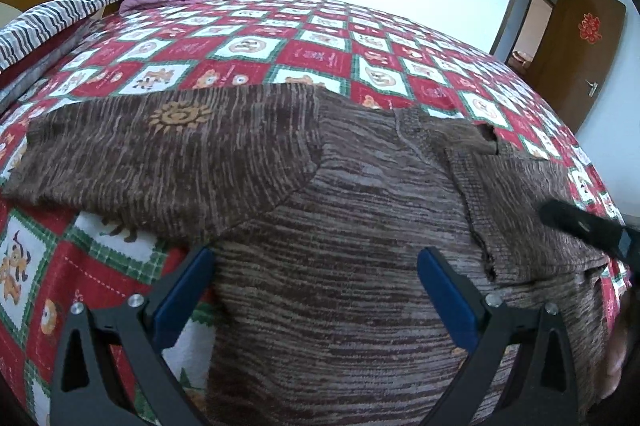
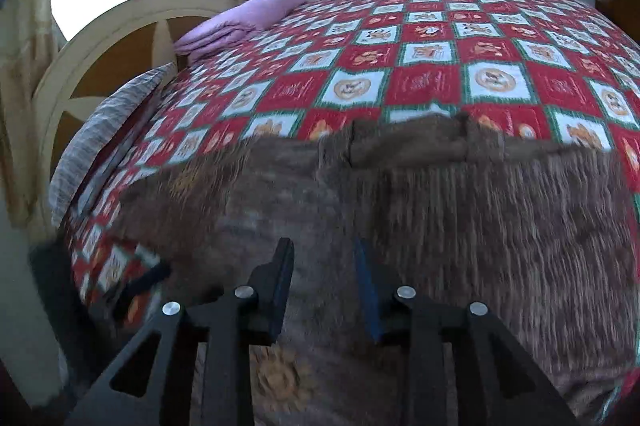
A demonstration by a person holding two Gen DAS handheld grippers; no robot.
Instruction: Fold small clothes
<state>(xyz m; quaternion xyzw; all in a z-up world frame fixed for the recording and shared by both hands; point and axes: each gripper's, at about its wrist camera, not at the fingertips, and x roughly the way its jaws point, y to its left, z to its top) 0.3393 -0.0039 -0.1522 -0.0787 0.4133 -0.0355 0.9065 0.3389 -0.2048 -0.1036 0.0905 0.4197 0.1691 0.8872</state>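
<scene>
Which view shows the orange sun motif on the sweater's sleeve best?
The left wrist view: the sun motif is sharp and unobstructed on the brown sweater. In the right wrist view an orange motif shows near the bottom, but it is motion-blurred; whether it is the same one, I cannot tell.

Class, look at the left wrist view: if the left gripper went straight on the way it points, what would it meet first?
Probably the brown sweater: the open left gripper hangs low over its body, fingers either side of the knit. Beyond lies the checked bedspread. Depth is hard to judge through the fisheye.
</scene>
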